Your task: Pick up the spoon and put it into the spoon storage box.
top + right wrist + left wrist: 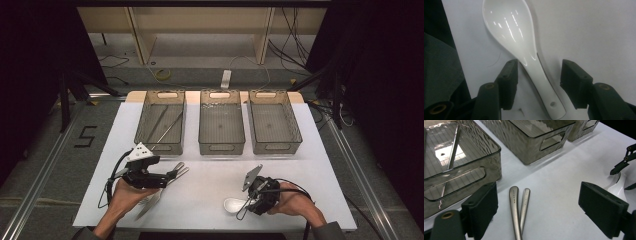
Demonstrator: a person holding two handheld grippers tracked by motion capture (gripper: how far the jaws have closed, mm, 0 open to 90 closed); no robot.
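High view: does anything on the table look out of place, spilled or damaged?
Nothing stands out. Three bins sit in a straight row, the left bin holding thin metal utensils. The white spoon lies intact between the right gripper's open jaws.

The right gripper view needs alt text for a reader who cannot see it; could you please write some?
A white spoon lies on a white table, its handle between the two black pads of the open right claw, which do not touch it.
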